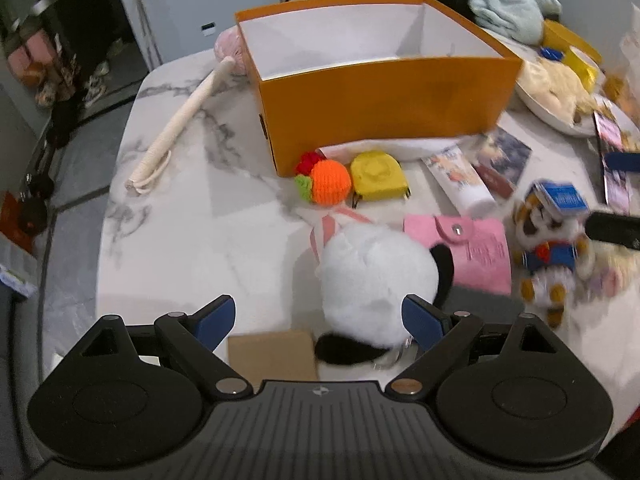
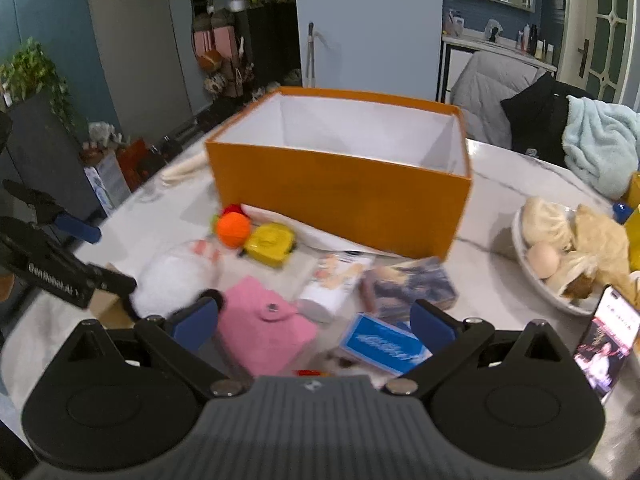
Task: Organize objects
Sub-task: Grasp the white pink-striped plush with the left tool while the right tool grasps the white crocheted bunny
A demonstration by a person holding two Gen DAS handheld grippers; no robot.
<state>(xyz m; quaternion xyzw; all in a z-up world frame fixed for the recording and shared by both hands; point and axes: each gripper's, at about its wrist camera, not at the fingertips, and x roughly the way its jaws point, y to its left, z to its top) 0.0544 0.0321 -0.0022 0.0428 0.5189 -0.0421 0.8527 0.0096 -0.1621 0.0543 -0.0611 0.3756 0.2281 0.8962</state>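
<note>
An empty orange box (image 1: 384, 108) (image 2: 340, 196) stands on the marble table (image 1: 192, 216). In front of it lie a crocheted orange fruit (image 1: 330, 181) (image 2: 233, 230), a yellow tape measure (image 1: 378, 176) (image 2: 270, 244), a cream tube (image 1: 460, 178) (image 2: 334, 284), a pink wallet (image 1: 468, 248) (image 2: 266, 328) and a white and black plush (image 1: 374, 280) (image 2: 172, 280). My left gripper (image 1: 320, 316) is open, its jaws on either side of the white plush. My right gripper (image 2: 314, 322) is open, low above the pink wallet and a blue-tagged plush (image 1: 550, 248) (image 2: 386, 344).
A rolled cream cloth (image 1: 180, 120) lies left of the box. A card packet (image 2: 408, 288) lies right of the tube. A plate of buns and an egg (image 2: 560, 256) and a phone (image 2: 608, 340) sit at the right. A small cardboard box (image 1: 272, 354) is near the left gripper.
</note>
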